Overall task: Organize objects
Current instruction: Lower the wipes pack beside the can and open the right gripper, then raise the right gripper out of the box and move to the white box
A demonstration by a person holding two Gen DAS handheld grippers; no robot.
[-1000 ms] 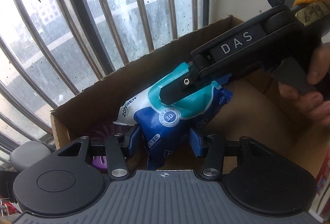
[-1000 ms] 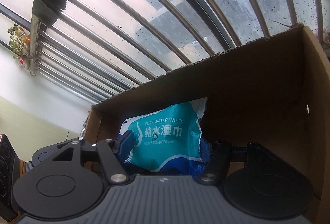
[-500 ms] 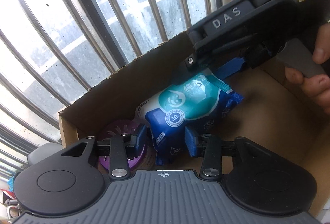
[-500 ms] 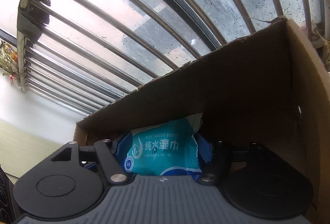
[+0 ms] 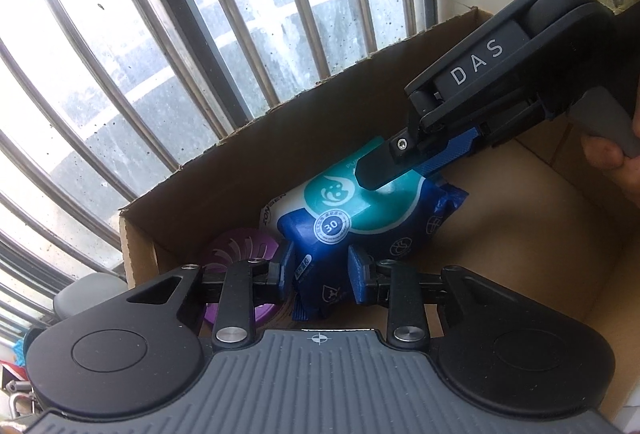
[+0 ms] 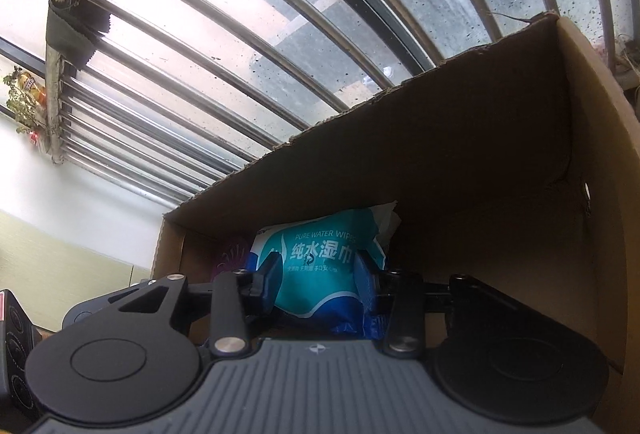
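Observation:
A blue and teal wet wipes pack (image 5: 352,210) leans inside a cardboard box (image 5: 224,186), next to a round purple object (image 5: 240,250). My left gripper (image 5: 320,270) has the pack's lower blue end between its blue pads, and its jaws are closing, pressing on it. In the right wrist view the pack (image 6: 320,254) sits squeezed between the closing jaws of my right gripper (image 6: 318,274). From the left wrist view the right gripper's fingers (image 5: 380,166) come in from the upper right onto the pack's teal top.
The box's far wall (image 6: 460,174) stands against a barred window (image 5: 200,34). A person's hand (image 5: 612,162) holds the right gripper's handle. Bare cardboard floor (image 5: 520,234) lies to the right of the pack. A grey rounded thing (image 5: 84,294) sits outside the box at the left.
Both grippers' jaws have narrowed onto the pack. The right gripper lifted off the pack's top, then came back down on it. More of the purple object shows.

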